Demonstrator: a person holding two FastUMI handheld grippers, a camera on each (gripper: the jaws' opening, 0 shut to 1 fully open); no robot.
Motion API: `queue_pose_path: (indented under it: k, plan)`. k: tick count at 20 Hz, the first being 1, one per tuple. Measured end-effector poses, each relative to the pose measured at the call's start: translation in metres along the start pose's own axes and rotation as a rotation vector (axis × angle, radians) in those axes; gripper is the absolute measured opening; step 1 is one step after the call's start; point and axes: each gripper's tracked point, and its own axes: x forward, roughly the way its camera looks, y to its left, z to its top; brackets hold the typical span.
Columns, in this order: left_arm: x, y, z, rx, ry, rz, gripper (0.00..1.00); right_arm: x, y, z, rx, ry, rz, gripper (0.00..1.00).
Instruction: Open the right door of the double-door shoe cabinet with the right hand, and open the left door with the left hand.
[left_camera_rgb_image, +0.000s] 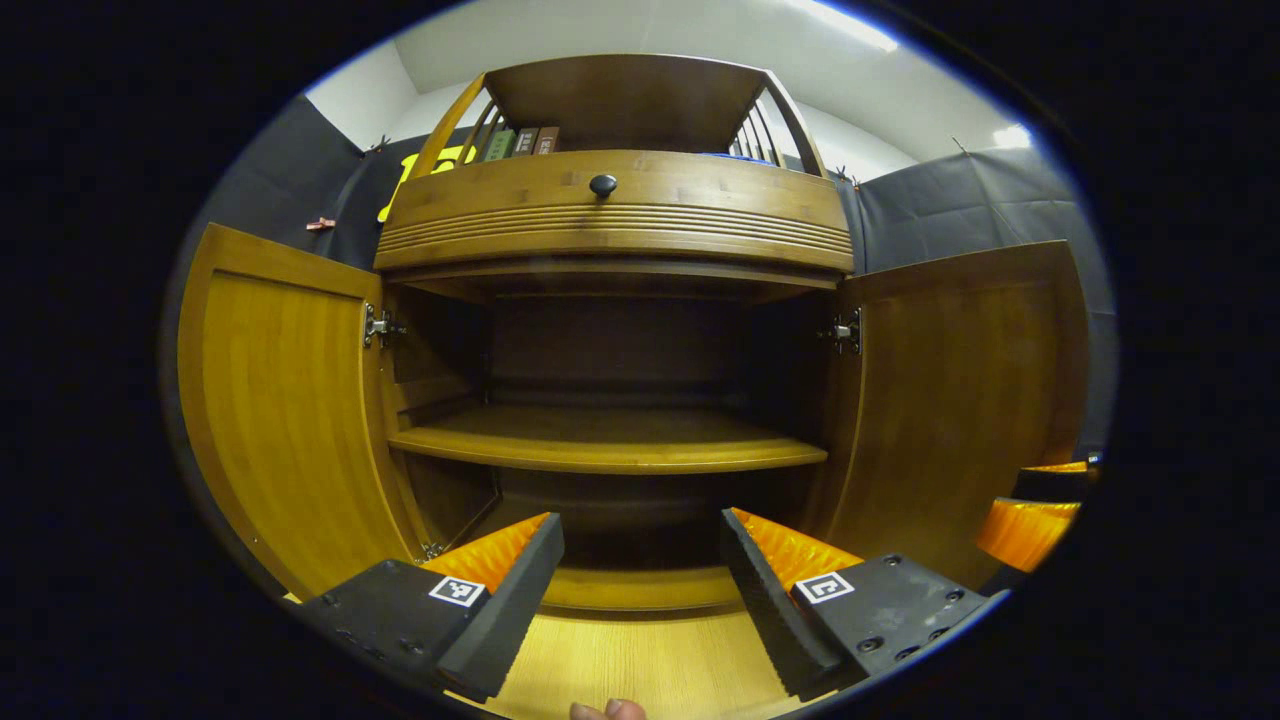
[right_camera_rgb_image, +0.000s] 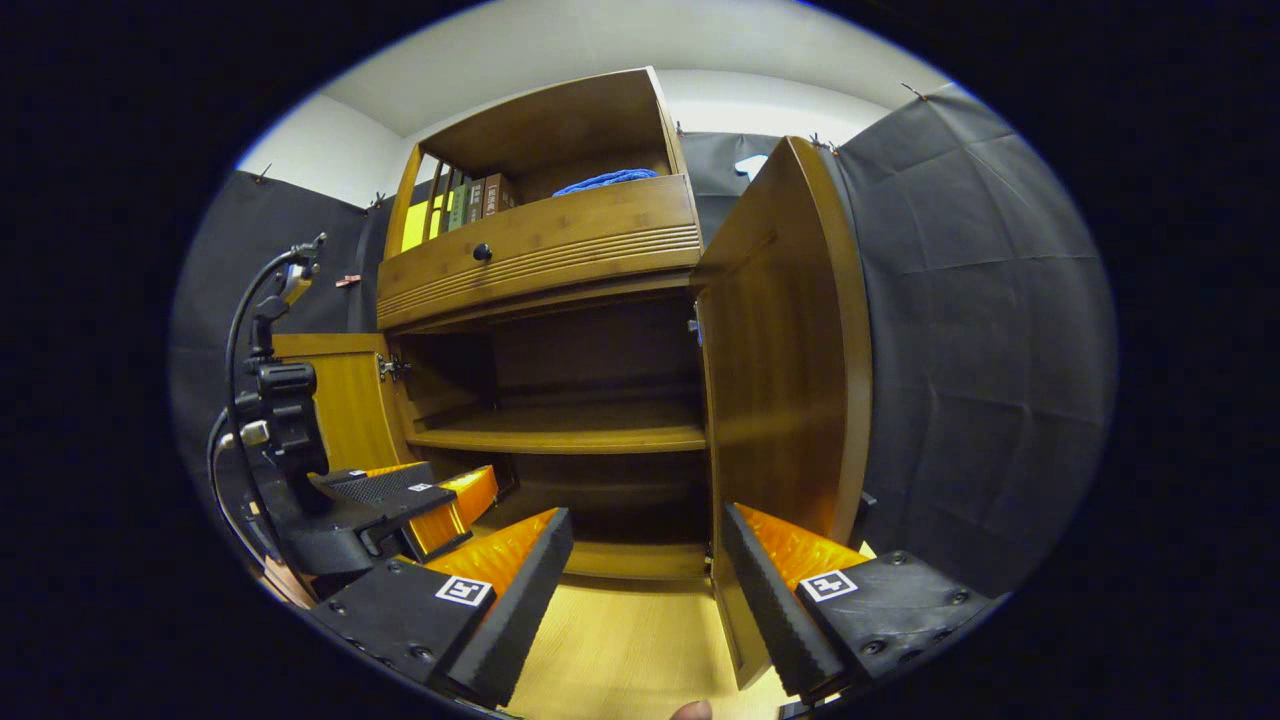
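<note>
The wooden shoe cabinet (left_camera_rgb_image: 610, 230) faces me with both doors swung wide. In the left gripper view the left door (left_camera_rgb_image: 290, 400) stands out to the left and the right door (left_camera_rgb_image: 960, 400) to the right. My left gripper (left_camera_rgb_image: 640, 590) is open in front of the bare inner shelf (left_camera_rgb_image: 610, 450), touching nothing. My right gripper (right_camera_rgb_image: 645, 590) is open too, with the right door (right_camera_rgb_image: 790, 380) standing edge-on just behind its right finger (right_camera_rgb_image: 770, 590). Low on the left of the right gripper view are the left gripper (right_camera_rgb_image: 430, 505) and the left door (right_camera_rgb_image: 345, 400).
Above the doors runs a drawer with a black knob (left_camera_rgb_image: 603, 184). The top shelf holds books (left_camera_rgb_image: 520, 142) and a blue cloth (right_camera_rgb_image: 605, 181). Black cloth walls stand on both sides. Pale wooden floor (left_camera_rgb_image: 640, 660) lies below the grippers.
</note>
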Motion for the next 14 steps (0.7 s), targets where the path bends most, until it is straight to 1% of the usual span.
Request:
queue_pose_path:
  k: [1, 2, 3, 4, 5, 6, 7, 9, 10, 11, 12, 14]
  plan:
    - [-0.001, 0.000, -0.001, -0.001, -0.001, 0.011, 0.97, 0.001, 0.000, -0.003, 0.000, 0.005, 0.002, 0.96]
    - [0.000, 0.002, -0.001, -0.002, -0.001, 0.019, 0.97, 0.002, 0.000, -0.005, 0.006, 0.006, 0.005, 1.00]
    - [0.000, 0.000, -0.001, -0.001, 0.001, 0.019, 0.97, 0.002, 0.000, -0.007, 0.014, 0.010, 0.010, 0.96]
    - [0.000, -0.002, -0.002, 0.009, 0.006, 0.014, 0.97, 0.002, 0.000, -0.008, 0.019, 0.010, 0.010, 1.00]
    - [0.000, -0.003, -0.001, 0.025, 0.005, 0.004, 0.97, 0.002, 0.000, -0.007, 0.019, 0.009, 0.010, 0.96]
    - [0.000, -0.004, 0.000, 0.040, 0.004, -0.009, 0.97, 0.002, 0.000, -0.006, 0.015, 0.009, 0.005, 0.96]
    - [0.000, -0.004, 0.003, 0.051, -0.002, -0.021, 0.97, 0.002, 0.000, -0.005, 0.011, 0.006, 0.001, 1.00]
    - [-0.002, -0.004, 0.009, 0.069, -0.022, -0.028, 0.97, 0.003, 0.000, -0.004, 0.012, 0.008, -0.010, 0.92]
    - [-0.003, -0.002, 0.013, 0.063, -0.044, -0.027, 0.97, 0.003, 0.000, -0.003, 0.008, 0.013, -0.015, 0.92]
    - [-0.003, -0.003, 0.016, 0.046, -0.053, -0.033, 0.97, 0.002, -0.001, -0.004, 0.001, 0.015, -0.023, 0.97]
    - [-0.005, -0.005, 0.018, 0.035, -0.057, -0.037, 0.97, 0.002, -0.001, -0.002, -0.002, 0.012, -0.034, 0.97]
    - [-0.012, -0.002, 0.026, 0.048, -0.091, -0.030, 0.97, 0.002, 0.004, 0.001, 0.004, 0.007, -0.035, 0.97]
